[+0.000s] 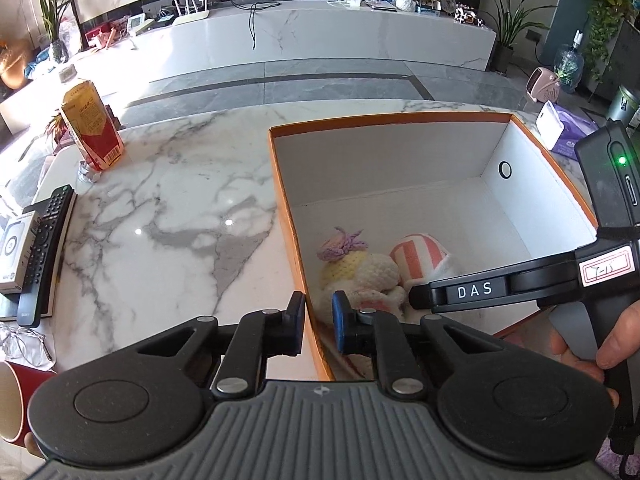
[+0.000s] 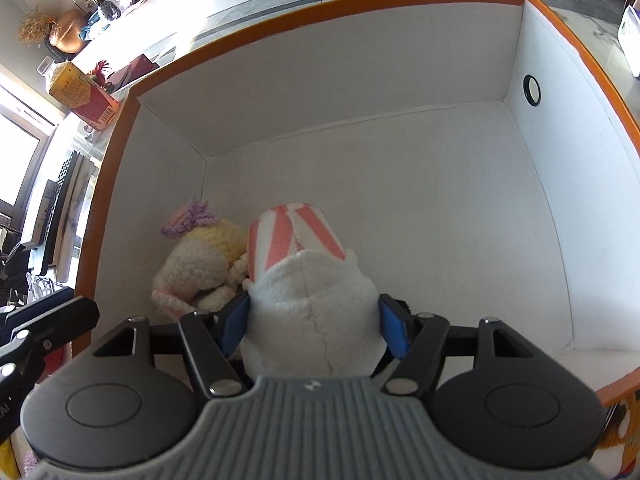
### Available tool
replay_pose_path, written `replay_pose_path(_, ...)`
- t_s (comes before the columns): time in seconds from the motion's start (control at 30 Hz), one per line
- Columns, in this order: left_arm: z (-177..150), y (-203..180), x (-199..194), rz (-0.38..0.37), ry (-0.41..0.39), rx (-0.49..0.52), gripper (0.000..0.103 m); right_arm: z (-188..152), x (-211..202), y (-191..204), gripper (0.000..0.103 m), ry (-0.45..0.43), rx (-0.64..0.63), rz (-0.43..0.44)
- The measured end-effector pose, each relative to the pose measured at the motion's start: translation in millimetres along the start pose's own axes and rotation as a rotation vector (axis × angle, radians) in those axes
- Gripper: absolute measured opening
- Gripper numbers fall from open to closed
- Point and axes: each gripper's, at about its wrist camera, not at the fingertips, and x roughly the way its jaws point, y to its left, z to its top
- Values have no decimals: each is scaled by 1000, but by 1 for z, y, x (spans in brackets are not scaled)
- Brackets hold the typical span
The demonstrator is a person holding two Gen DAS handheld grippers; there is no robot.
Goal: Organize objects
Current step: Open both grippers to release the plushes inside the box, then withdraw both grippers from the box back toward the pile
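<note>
An orange box [image 1: 280, 184] with a white inside stands on the marble table [image 1: 180, 220]. In its near left corner lies a crocheted doll [image 2: 200, 264] of cream and yellow yarn with purple hair. Beside the doll, low in the box, is a white plush toy [image 2: 308, 292] with a pink-striped end. My right gripper [image 2: 316, 328] is shut on this toy, its blue pads against both sides. My left gripper [image 1: 318, 312] straddles the box's left wall. Its jaws stand narrow, with a small gap showing between the right-hand pad and the wall. The right gripper's finger [image 1: 460, 292] reaches into the box from the right.
Left of the box are a yellow and red carton [image 1: 90, 128], a black remote [image 1: 46, 248] on a white device box [image 1: 12, 248], glasses [image 1: 20, 340] and a red cup [image 1: 16, 400]. A purple tissue pack [image 1: 564, 128] lies beyond the box's right wall.
</note>
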Motion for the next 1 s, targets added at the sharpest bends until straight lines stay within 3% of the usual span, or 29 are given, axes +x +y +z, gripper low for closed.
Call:
replay_pose_path(0.2, 1, 3, 1, 40, 3, -2, 14, -6, -1, 7, 69, 5, 16, 2)
replay_pose_path(0.43, -3, 0, -14, 63, -32, -10, 16, -13, -10, 12, 73, -41, -49, -36)
replay_pose_path(0.53, -4, -3, -23, 72, -49, -20, 23, -17, -20, 14, 79, -70, -90, -36)
replay_pose_path(0.77, -9, -12, -46, 74, -75, -18, 25, -29, -54, 20, 81, -168, -161, -66)
replay_pose_path(1.0, -18, -27, -69, 50, -108, -1, 26, -41, -105, 27, 82, -320, -227, -55)
